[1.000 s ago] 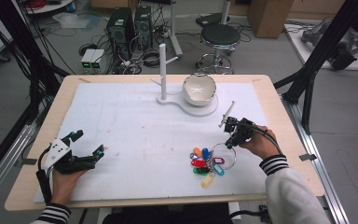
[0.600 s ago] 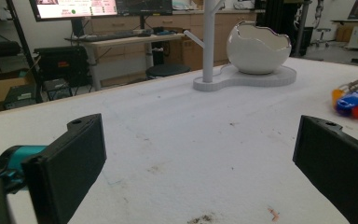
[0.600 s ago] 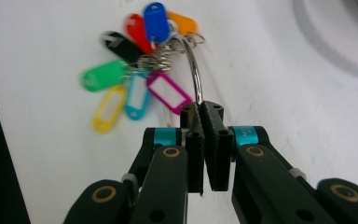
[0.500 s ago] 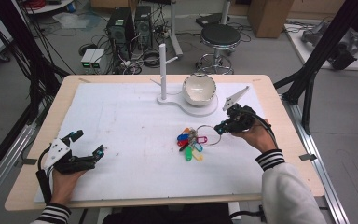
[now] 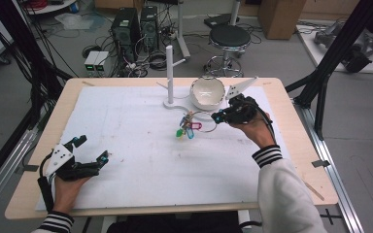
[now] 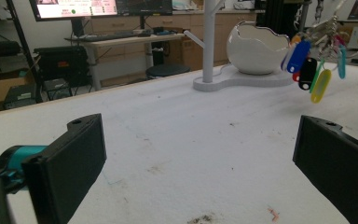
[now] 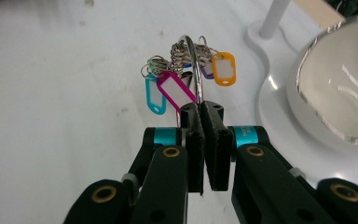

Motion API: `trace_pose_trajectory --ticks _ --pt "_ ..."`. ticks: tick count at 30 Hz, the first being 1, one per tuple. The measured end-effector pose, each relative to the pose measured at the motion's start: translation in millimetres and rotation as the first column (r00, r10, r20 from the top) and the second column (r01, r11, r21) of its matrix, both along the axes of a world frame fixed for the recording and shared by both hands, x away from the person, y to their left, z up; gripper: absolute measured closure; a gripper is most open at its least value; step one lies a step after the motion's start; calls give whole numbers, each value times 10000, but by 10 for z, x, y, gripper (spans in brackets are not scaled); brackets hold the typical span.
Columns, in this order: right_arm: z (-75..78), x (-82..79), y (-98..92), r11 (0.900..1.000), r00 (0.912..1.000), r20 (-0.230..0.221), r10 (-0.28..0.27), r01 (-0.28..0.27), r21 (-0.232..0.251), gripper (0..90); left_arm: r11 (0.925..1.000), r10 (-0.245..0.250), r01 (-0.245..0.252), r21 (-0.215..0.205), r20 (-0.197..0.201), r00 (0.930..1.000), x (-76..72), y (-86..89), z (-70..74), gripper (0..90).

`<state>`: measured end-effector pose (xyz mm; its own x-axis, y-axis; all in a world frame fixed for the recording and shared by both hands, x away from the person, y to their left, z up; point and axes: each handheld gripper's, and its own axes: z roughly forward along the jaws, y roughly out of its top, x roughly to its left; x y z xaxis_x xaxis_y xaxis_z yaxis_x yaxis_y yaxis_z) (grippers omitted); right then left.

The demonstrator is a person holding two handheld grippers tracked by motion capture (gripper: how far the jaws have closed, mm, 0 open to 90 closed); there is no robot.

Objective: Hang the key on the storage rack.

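**Materials and finish**

Key ring: shiny bare metal wire. Tags: glossy coloured plastic. Bowl and post stand: smooth glossy white. Table cover: matt white, scuffed, specks of dirt. Table edge: pale wood. Right gripper: matt black plastic, brass-coloured fasteners.

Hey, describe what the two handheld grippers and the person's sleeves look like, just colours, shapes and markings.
Both grippers are black with flat rectangular jaws. The right gripper has teal bands with small printing behind the jaws, brass-coloured pivot pins on its linkage arms, and a grey three-cornered plate on top. The left gripper shows teal accents, a pale plate and a black cable looping by the wrist. The sleeves are white with black-and-white striped cuffs.
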<state>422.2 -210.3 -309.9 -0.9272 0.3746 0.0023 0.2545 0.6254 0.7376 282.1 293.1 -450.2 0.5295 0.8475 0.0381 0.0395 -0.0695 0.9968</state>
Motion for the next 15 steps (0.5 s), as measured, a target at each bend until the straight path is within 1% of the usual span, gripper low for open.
trace_pose_trajectory --ticks 1,2,5,7,8,9,10,11,13,15 --pt "26 45 64 9999 10000 50 18 -19 107 887 10000 2 -2 2 -1 10000 0 0 0 30" --pt "26 45 64 9999 10000 50 18 -19 107 887 10000 3 -3 -1 -5 10000 0 -1 0 30" --pt "75 120 186 9993 9997 212 88 -96 355 886 10000 -2 2 5 -1 10000 0 0 0 30" --pt "87 135 216 9990 9996 257 138 -148 428 886 10000 -25 25 3 15 10000 0 -2 0 30" --pt "100 148 250 9985 9998 190 110 -121 538 886 10000 -15 15 6 12 10000 0 -2 0 30" --pt "127 191 323 9978 9993 328 163 -184 644 886 10000 -17 17 -5 6 10000 -1 -3 0 30" --pt "127 191 323 9978 9993 328 163 -184 644 886 10000 -31 31 1 14 10000 0 -3 0 30" --pt "151 225 392 9971 9990 422 166 -196 730 886 10000 -27 27 12 20 10000 0 -3 0 30" --pt "162 233 417 9971 9992 336 194 -218 723 886 10000 -27 27 22 19 10000 0 -3 0 30" --pt "202 290 533 9970 9987 474 197 -232 742 886 10000 -29 29 6 32 10000 1 -3 0 30"
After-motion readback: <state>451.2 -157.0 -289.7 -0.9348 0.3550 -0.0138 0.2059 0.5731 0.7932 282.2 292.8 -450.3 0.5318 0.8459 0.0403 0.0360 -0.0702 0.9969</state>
